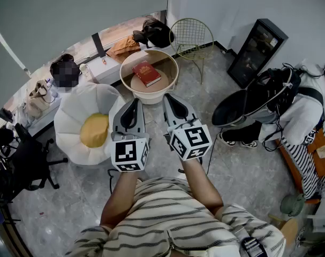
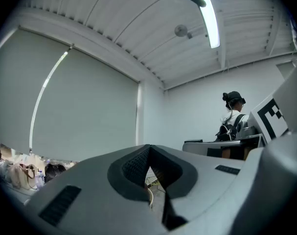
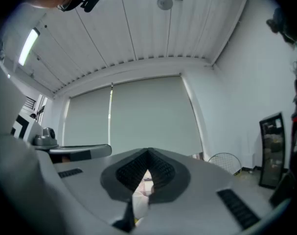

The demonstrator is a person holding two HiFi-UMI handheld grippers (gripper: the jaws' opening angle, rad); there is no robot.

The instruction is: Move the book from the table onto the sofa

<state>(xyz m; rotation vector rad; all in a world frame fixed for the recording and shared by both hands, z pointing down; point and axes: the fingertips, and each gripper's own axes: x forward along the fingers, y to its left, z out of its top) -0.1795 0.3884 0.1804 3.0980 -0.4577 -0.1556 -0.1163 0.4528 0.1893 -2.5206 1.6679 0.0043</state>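
Observation:
A red book (image 1: 146, 73) lies flat on the wooden top of a round white table (image 1: 149, 95) ahead of me. To its left stands the sofa (image 1: 76, 108), a white flower-shaped seat with a yellow middle cushion (image 1: 94, 130). My left gripper (image 1: 134, 101) is held out level, short of the table and beside the sofa's right edge, jaws shut and empty. The right gripper (image 1: 169, 97) runs alongside it, also shut on nothing, its tips just short of the table's rim. In both gripper views the jaws (image 2: 149, 150) (image 3: 148, 153) meet and point at the wall and ceiling.
A gold wire chair (image 1: 192, 36) stands behind the table, and a black cabinet (image 1: 257, 51) is at the back right. A person with a backpack (image 1: 292, 107) stands at the right beside a dark round chair (image 1: 238, 110). A black office chair (image 1: 19, 165) is at the left. A low bench (image 1: 100, 66) holds bags.

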